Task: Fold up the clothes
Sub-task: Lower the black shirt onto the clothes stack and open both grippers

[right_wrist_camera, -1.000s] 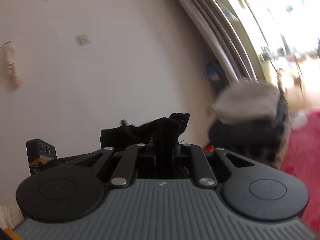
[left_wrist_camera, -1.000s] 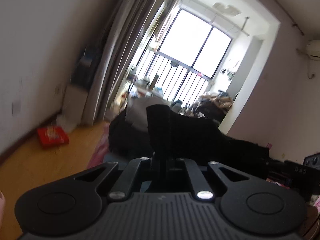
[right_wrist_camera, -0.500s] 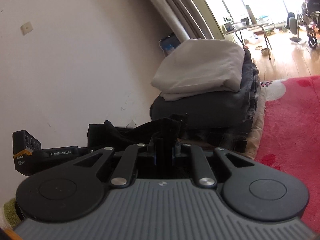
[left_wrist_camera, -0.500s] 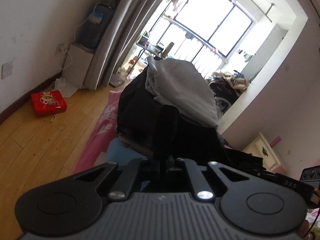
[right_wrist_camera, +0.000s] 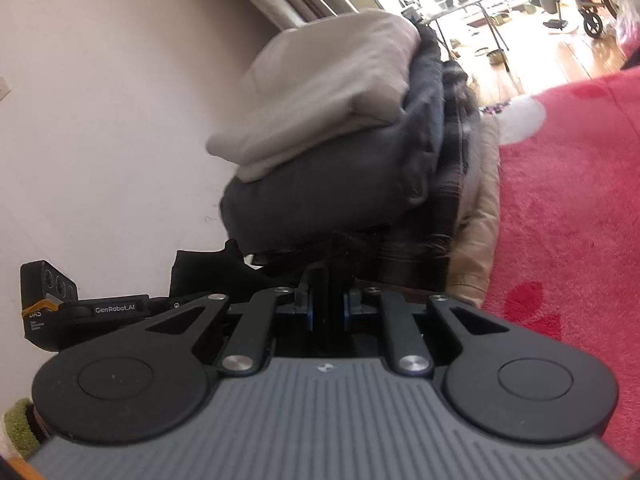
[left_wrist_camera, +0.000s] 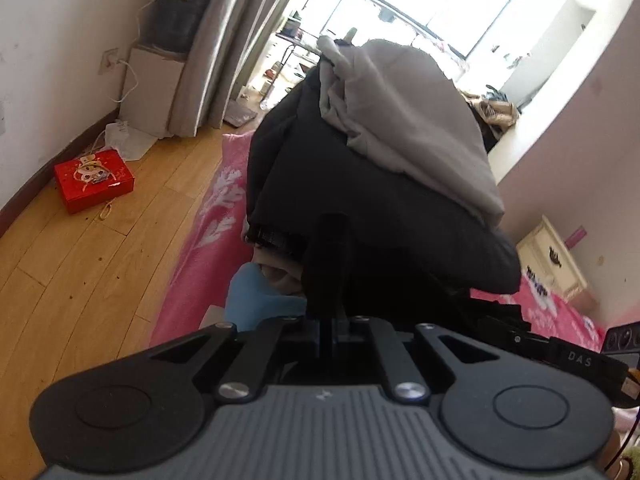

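Observation:
My left gripper (left_wrist_camera: 331,240) is shut on a black garment (left_wrist_camera: 404,280) that stretches right toward the other gripper. My right gripper (right_wrist_camera: 328,272) is shut on the same black garment (right_wrist_camera: 204,272), which runs left to the other gripper (right_wrist_camera: 80,312). Just ahead stands a stack of folded clothes: a grey folded piece (left_wrist_camera: 404,108) on top of dark ones (left_wrist_camera: 360,184). In the right wrist view the grey piece (right_wrist_camera: 328,80) lies on a dark bundle (right_wrist_camera: 340,184), with plaid and tan layers (right_wrist_camera: 476,208) below.
A pink blanket (left_wrist_camera: 204,232) covers the surface under the stack; it shows red in the right wrist view (right_wrist_camera: 568,208). A red box (left_wrist_camera: 94,174) lies on the wooden floor (left_wrist_camera: 80,280). A white wall (right_wrist_camera: 100,100) is on the left. A blue cloth (left_wrist_camera: 256,292) sits under the stack.
Both grippers have come down and closer to the stack with the black garment still held between them. The stack now fills more of both views.

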`<state>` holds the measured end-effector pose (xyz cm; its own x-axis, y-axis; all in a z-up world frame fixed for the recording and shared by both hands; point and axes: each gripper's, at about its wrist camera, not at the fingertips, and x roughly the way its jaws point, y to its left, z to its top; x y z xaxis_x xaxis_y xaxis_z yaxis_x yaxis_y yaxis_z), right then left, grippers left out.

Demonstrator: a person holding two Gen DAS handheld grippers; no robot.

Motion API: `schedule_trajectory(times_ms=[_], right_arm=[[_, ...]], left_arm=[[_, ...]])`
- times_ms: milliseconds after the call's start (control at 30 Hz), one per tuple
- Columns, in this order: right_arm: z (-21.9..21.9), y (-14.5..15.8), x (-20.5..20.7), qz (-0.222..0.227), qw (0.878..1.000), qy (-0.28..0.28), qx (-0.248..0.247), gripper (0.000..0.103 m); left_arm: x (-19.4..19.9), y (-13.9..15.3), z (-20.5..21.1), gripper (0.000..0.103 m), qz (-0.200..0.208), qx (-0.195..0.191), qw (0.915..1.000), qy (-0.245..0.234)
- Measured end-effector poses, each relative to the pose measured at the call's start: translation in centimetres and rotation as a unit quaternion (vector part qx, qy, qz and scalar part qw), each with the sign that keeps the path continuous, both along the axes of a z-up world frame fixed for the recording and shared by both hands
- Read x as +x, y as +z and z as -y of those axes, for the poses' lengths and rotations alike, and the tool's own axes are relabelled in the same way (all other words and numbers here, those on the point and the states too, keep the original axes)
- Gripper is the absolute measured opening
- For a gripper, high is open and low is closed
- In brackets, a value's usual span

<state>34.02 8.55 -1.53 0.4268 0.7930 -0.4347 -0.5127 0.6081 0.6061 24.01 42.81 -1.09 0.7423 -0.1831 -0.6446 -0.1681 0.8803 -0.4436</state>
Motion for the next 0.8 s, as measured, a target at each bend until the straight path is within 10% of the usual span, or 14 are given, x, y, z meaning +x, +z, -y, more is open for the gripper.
schedule_trajectory(times_ms=[333, 467, 800], right_arm=[[2.6, -3.1, 2.2, -0.033, 0.997, -0.063, 0.025, 0.036], [5.2, -1.4, 2.2, -0.023, 0.995, -0.091, 0.044, 0.037], [1.1, -1.6, 1.7, -0.032, 0.996, 0.075, 0.022, 0.033]], left_arm=[[-0.3, -1.6, -3.5, 0.045, -0.004, -0.048, 0.9945, 0.094], [-3.1, 0.5, -3.7, 0.045, 0.019, -0.027, 0.9916, 0.125], [-6.7, 0.8, 0.9, 0.045, -0.062, 0.051, 0.9946, 0.066]])
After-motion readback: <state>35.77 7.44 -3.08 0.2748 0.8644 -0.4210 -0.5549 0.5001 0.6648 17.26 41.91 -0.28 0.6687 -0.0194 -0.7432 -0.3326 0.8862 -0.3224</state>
